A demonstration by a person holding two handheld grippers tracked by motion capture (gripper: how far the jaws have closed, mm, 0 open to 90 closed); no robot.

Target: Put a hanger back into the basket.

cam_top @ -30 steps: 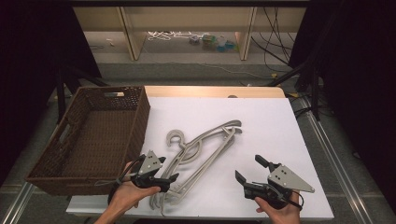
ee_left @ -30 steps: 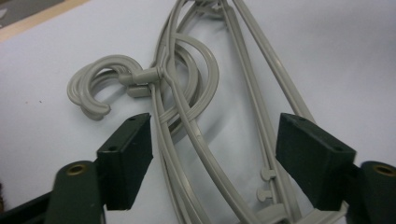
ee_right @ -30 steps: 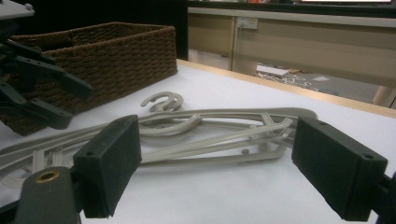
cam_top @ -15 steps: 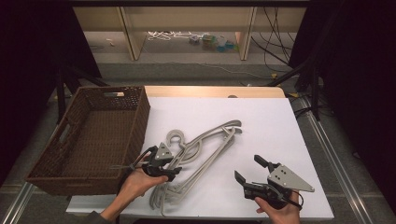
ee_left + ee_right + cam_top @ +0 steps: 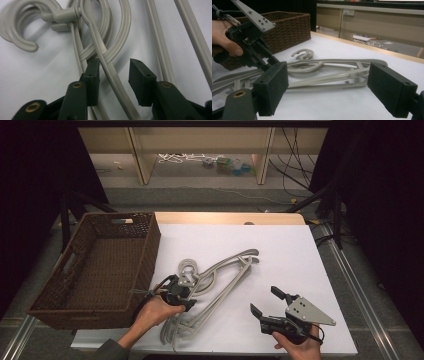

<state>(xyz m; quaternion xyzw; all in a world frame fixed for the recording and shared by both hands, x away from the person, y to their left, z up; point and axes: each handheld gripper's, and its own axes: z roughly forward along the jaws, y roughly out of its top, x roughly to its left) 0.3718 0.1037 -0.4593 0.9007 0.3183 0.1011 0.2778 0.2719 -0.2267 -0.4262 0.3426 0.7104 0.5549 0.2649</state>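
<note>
Our left gripper (image 5: 113,80) straddles a grey plastic hanger (image 5: 105,65) with fingers narrowly apart; our right gripper (image 5: 267,301) rests on the counter (image 5: 295,255), fingers wide.

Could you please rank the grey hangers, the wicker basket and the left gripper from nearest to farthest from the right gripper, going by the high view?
From the right gripper:
1. Grey hangers: just to its left on the white table top.
2. Left gripper: farther left, jaws over the hanger hooks.
3. Wicker basket: farthest, at the table's left edge.
</note>
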